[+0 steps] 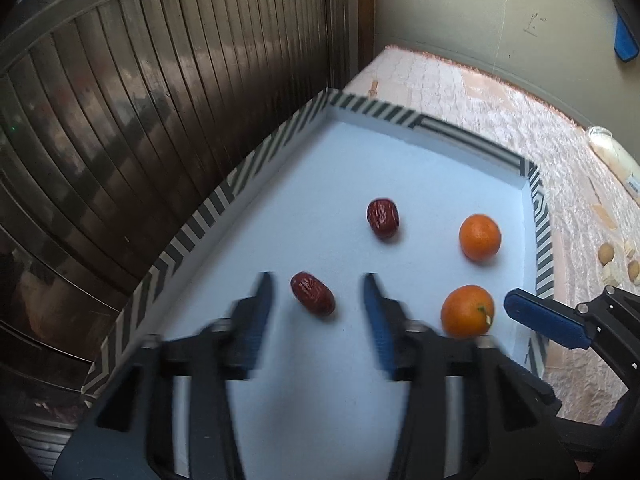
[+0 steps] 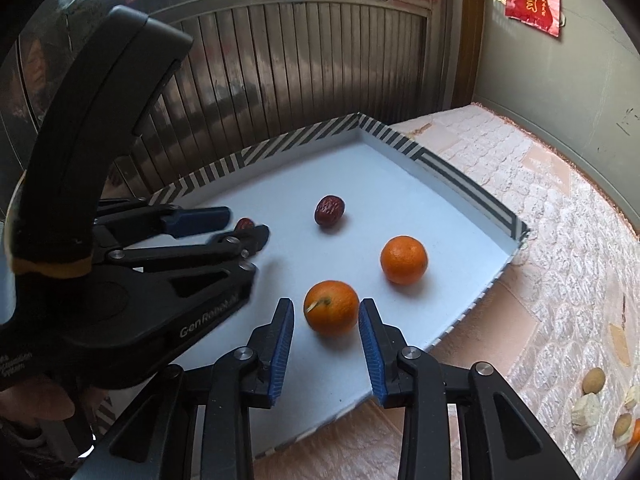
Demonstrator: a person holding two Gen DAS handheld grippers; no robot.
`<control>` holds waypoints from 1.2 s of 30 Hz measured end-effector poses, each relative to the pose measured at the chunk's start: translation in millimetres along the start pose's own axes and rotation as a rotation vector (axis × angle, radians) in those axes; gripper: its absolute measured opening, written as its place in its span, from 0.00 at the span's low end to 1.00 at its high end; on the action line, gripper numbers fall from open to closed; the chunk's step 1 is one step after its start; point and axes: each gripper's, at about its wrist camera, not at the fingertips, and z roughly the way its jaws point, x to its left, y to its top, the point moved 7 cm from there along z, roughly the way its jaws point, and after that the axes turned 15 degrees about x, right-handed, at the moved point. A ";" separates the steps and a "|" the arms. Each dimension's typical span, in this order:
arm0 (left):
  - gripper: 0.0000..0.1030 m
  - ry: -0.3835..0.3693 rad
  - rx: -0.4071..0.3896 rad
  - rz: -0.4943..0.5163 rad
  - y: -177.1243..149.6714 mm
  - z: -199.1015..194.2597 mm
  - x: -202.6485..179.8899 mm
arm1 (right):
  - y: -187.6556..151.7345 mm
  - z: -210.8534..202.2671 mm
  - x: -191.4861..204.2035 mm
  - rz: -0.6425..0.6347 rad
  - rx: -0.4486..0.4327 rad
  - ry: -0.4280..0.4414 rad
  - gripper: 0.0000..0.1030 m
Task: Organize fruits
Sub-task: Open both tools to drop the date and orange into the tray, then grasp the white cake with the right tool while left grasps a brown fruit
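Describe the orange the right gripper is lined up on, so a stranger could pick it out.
Find the white tray with the striped rim. Two oranges lie at its right end; take the near orange, between the open right gripper fingers. Unlike the far orange, it shows a stem with a pale fleck.

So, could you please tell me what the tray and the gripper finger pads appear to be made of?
Tray: probably foam board or card, matte white floor, thin upright walls edged in black-and-white striped tape or print.
Finger pads: likely rubber or soft plastic, blue with ribbed faces, mounted on black, slightly glossy arms that look like moulded plastic.
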 end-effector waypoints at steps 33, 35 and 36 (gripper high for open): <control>0.54 -0.115 -0.092 0.219 -10.3 -50.8 -126.8 | -104.8 -76.2 -129.6 0.286 -0.062 -0.151 0.34; 0.54 -0.128 -0.082 0.239 -12.0 -49.0 -141.8 | -120.4 -77.6 -147.7 0.327 -0.051 -0.169 0.35; 0.54 -0.135 -0.075 0.246 -12.4 -47.6 -147.2 | -127.7 -79.1 -154.8 0.345 -0.047 -0.173 0.35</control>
